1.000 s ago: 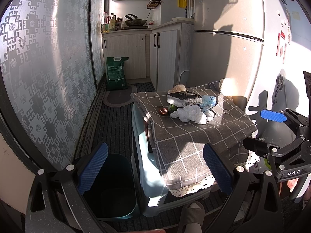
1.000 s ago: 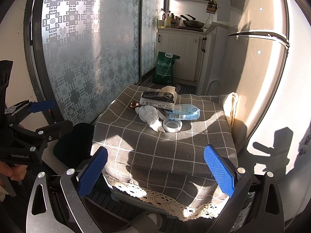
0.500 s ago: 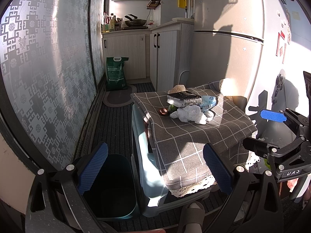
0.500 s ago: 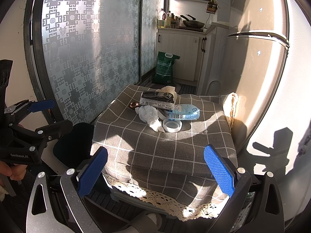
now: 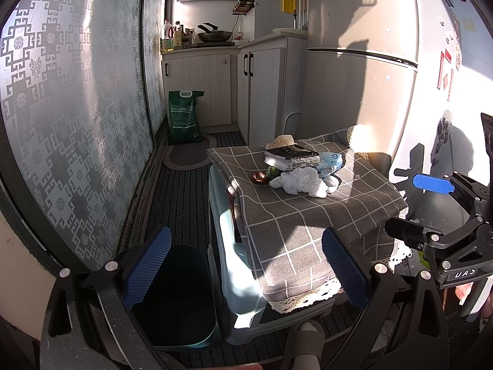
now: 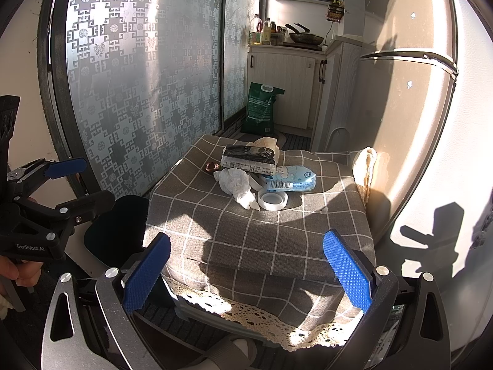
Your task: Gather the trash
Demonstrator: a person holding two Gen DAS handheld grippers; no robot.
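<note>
Trash pile (image 6: 258, 172) overlaps, lower items hidden; both hand-held grippers (image 5: 245, 266) (image 6: 246, 273) gape, empty.

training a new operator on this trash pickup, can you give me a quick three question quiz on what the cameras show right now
1. True or false: the left gripper is shut on a piece of trash.
2. What lies nearest the right gripper in the pile on the checked cloth? A) crumpled white tissue B) tape roll C) black packet
3. Fill in: the dark bin stands on the floor to the ____ of the cloth-covered stand, seen from the left wrist.

Key
1. False: both grippers are open and hold nothing.
2. B
3. left
</note>
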